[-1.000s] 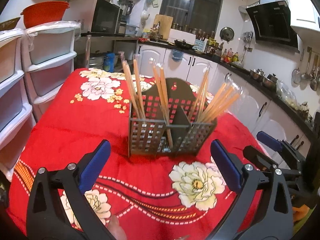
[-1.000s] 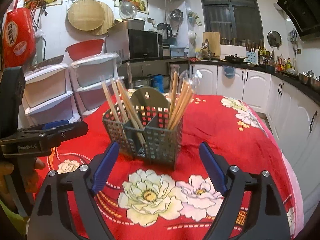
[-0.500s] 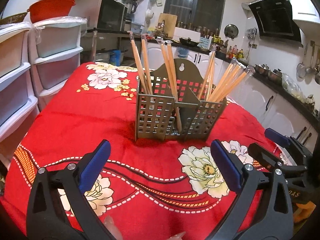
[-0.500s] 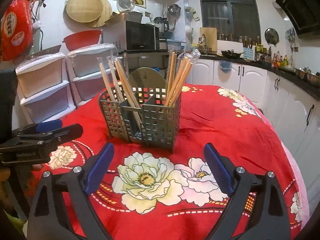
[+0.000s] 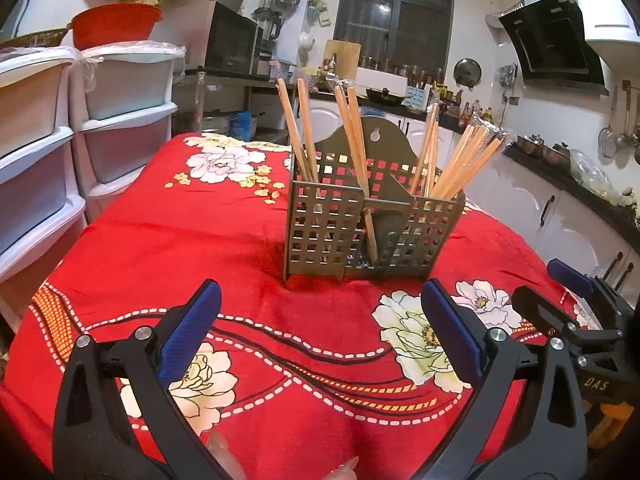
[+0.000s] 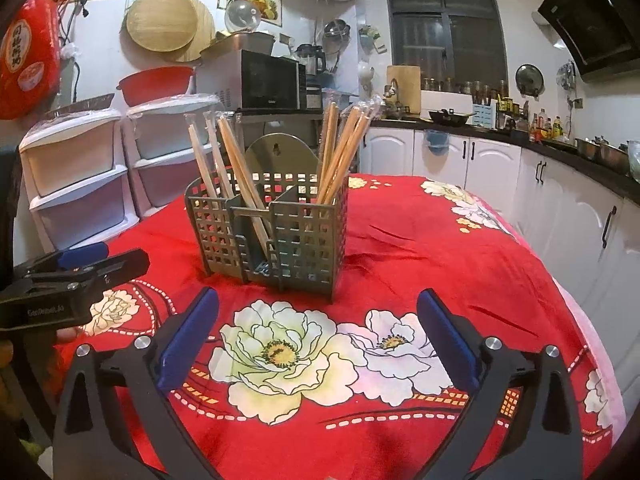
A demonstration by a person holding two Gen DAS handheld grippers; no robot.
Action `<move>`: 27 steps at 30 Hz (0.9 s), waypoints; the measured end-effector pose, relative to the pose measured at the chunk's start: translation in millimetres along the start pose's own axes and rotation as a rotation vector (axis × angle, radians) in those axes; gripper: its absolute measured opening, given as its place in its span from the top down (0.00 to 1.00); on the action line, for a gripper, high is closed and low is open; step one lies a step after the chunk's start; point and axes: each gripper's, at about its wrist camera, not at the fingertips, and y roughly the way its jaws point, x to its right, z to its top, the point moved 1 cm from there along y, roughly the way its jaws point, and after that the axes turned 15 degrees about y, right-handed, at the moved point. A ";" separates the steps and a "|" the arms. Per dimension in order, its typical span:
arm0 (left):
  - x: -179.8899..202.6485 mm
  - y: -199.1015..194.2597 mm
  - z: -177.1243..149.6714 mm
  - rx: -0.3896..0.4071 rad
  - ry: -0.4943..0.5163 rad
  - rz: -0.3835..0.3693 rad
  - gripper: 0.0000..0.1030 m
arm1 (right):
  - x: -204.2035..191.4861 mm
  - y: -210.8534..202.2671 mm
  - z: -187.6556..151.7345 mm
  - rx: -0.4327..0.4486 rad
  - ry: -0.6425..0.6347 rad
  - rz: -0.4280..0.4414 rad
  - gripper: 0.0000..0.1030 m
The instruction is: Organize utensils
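Both the left gripper [image 5: 320, 322] and right gripper [image 6: 318, 326], fingers spread and empty, have dropped lower over the red surface [image 5: 160, 248] than a second ago, the caddy [image 5: 372, 232] of chopsticks [image 5: 460, 172] now standing just ahead, suggesting sorting is about done.

Standing on the red flowered tablecloth [image 5: 200, 232], near its middle: a grey perforated metal utensil caddy [image 5: 372, 224] with wooden chopsticks [image 5: 460, 168] leaning in its left, middle and right compartments. Behind the table on the left, stacked white plastic drawers [image 6: 76, 184]; along the right, white kitchen cabinets [image 6: 560, 200].
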 end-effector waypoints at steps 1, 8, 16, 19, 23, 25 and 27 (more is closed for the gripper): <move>-0.2 -0.1 -0.4 0.005 0.000 0.002 0.11 | 0.3 -0.6 -0.1 0.008 -0.001 0.000 0.06; -0.9 0.2 -1.5 0.027 -0.005 0.018 0.11 | 2.4 -9.7 2.0 0.103 0.001 0.001 0.06; 0.8 1.1 -4.0 0.052 -0.003 0.025 0.11 | 1.2 -15.9 0.3 0.186 -0.017 0.006 0.06; 2.0 1.9 -5.1 0.050 0.003 0.026 0.11 | 0.9 -12.3 -1.0 0.174 -0.018 -0.002 0.06; 3.3 4.0 -6.7 0.041 0.009 0.040 0.11 | 1.7 -7.9 -2.2 0.150 -0.016 -0.012 0.06; 3.0 4.9 -7.7 0.038 0.010 0.044 0.11 | 2.0 -6.6 -2.2 0.145 -0.014 -0.018 0.06; 3.2 5.6 -8.0 0.033 0.012 0.049 0.11 | 2.0 -5.5 -2.9 0.140 -0.013 -0.021 0.06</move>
